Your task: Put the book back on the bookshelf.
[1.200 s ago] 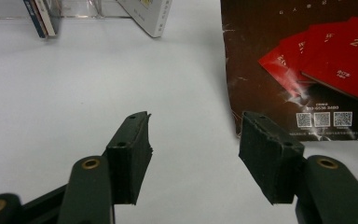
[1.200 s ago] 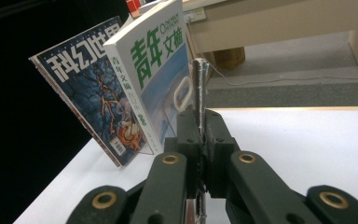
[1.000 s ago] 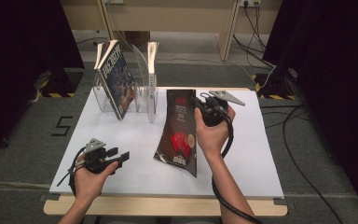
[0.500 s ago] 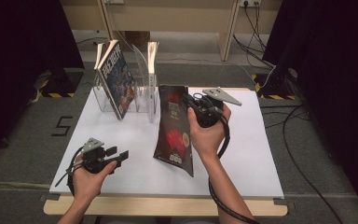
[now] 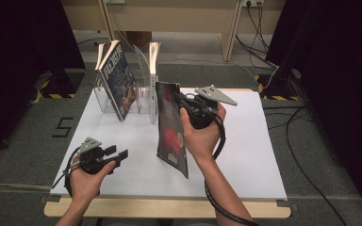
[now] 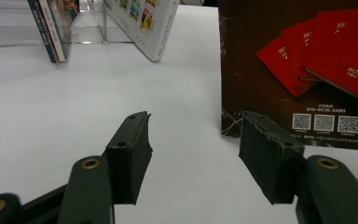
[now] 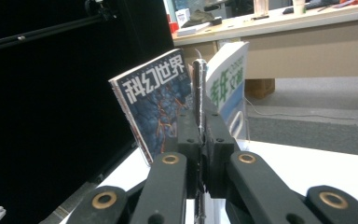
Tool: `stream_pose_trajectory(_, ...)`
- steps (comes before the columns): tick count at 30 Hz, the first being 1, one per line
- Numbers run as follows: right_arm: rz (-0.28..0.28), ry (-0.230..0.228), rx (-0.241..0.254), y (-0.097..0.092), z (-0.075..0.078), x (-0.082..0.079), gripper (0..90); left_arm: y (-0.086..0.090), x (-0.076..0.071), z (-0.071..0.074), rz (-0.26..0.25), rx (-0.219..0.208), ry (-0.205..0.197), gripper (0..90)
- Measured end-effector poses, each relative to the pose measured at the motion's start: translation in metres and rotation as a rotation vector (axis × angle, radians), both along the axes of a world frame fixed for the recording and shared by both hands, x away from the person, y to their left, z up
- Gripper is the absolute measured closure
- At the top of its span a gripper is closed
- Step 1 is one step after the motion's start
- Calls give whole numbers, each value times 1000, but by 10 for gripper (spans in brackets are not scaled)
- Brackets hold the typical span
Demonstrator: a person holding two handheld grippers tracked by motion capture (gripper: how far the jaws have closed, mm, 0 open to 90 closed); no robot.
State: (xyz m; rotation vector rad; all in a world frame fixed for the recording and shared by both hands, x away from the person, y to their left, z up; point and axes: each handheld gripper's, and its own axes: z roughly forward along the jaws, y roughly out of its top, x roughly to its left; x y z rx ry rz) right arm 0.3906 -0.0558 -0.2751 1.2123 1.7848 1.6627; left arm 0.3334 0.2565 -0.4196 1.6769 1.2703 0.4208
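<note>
Presently, white worktop (image 5: 245,155) stands on grey floor (image 5: 19,155), dark curtains (image 5: 23,47) either side; my right gripper (image 5: 181,101) clamps the dark magazine (image 5: 169,136), left gripper (image 5: 118,154) jaws apart.

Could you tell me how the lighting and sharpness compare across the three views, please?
High view: the white table is evenly lit, dark curtains at both sides. Left gripper view: the jaws look soft up close, while the dark magazine stays fairly sharp. Right gripper view: the blue magazine is readable, with black at left and a bright desk behind.
</note>
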Motion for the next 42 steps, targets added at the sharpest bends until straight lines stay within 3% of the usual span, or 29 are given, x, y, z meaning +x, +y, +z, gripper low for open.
stream_pose_trajectory(7,11,-15,0,5,3,-3,873,1,-1,2,-2,-1,-4,418)
stream_pose_trajectory(21,10,-23,4,-10,4,-19,873,-1,-1,3,-2,-5,-10,418)
stream_pose_trajectory(42,40,-43,10,-8,6,-34,873,1,-2,6,1,-9,-17,418)
